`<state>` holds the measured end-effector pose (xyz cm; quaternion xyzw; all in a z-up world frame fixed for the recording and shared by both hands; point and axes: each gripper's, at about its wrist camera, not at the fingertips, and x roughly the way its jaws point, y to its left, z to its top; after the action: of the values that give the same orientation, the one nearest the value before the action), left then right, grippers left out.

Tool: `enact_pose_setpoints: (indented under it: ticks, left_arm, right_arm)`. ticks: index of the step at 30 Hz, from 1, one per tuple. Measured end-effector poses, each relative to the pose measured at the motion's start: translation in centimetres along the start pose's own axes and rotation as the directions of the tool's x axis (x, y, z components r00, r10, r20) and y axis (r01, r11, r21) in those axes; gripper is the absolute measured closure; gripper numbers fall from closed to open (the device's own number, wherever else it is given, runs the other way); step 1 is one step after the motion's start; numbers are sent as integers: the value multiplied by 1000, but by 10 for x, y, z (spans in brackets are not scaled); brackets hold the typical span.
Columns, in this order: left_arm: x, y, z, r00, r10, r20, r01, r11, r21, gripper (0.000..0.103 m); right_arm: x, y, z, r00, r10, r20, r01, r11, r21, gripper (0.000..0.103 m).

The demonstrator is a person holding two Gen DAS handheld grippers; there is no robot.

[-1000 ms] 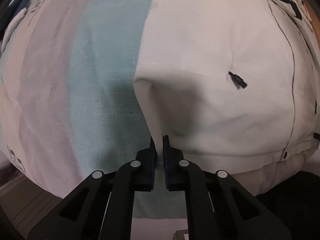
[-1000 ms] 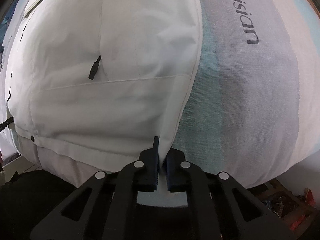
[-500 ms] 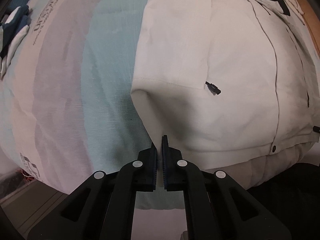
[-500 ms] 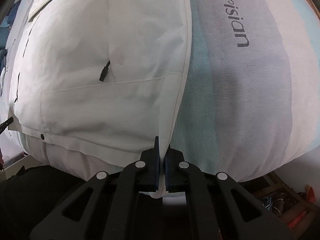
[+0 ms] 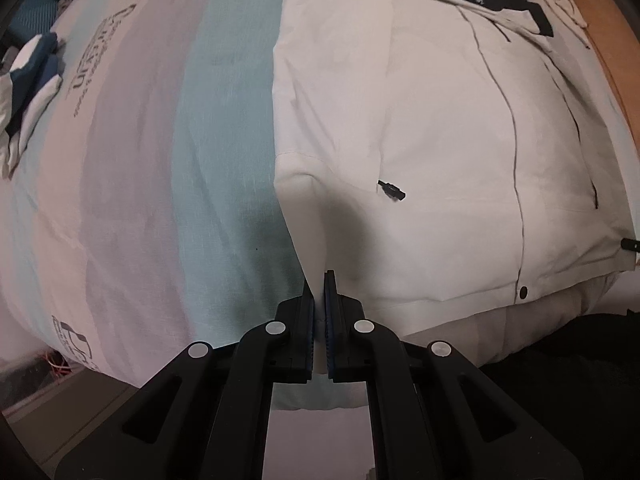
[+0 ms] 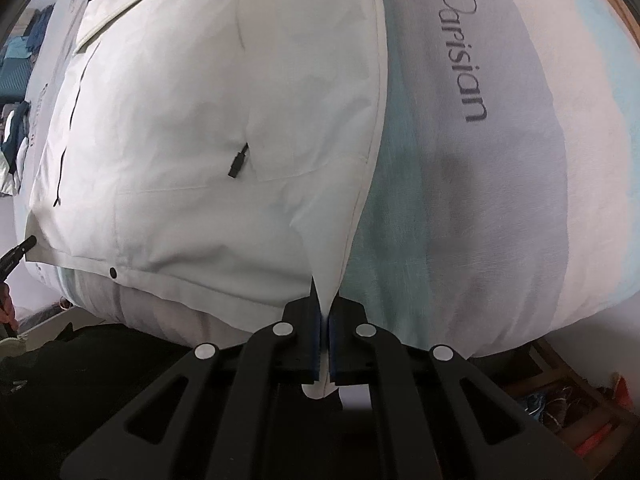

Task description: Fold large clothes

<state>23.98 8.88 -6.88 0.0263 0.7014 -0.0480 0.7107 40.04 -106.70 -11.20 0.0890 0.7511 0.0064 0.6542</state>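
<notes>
In the left wrist view, the left gripper (image 5: 319, 280) points down over a bed and its jaws are clamped on the lower left corner of a white jacket (image 5: 420, 128). The pinched hem rises in a steep tent from the bedsheet (image 5: 132, 168), which is striped in teal, grey and pale pink. The rest of the jacket lies flat and face up on the bed, front zip (image 5: 516, 184) closed and running up the middle, a black pocket zip pull (image 5: 392, 191) just beyond the lifted corner, and a dark collar lining at the far end. A heap of blue and white clothes (image 5: 28, 80) sits at the left edge, well apart.

In the right wrist view, the right gripper (image 6: 324, 286) is likewise pinched tight on the opposite lower corner of the jacket (image 6: 224, 92); a tongue of white fabric passes between the pads and hangs out below them. Another pocket zip pull (image 6: 239, 162) lies near this lifted corner, and the printed sheet (image 6: 500, 168) stretches to the right.

I judge the risk to be in how little cloth each grip holds. The shell looks slick and the jacket heavy, so a quick lift or pull toward the collar could slide a corner out. Uneven heights between the two hands would skew the fold line, and the jacket could drag across the sheet instead of folding.
</notes>
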Motion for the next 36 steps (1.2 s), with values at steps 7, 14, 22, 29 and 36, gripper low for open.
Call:
enact_pose_setpoints:
  ticks: [7,14,22,29,36]
  left_arm:
    - [12,15,-11,999,-15,40,15,1000,15,101]
    - [-8,1,0,997,-26,76,24,999,31,101]
    - [-29,0,14,995,-32,98,31,999,8,101]
    - [-46,1,31,993,-25,113,27,1000,-11,101]
    - [-62,8,52,993,-23,119,23,1000,4,101]
  right_arm:
    - [-23,-3,7,999,7,37,-6,999,-36,102]
    - [-37,13,17,997,34,73,-31,998,-46,102]
    - [-58,18,34,993,76,88,-73,997,-39,102]
    - [-76,17,49,991,102,90,-99,994,-41,102]
    - [-91,13,68,988,118,100,-115,993,-35,102]
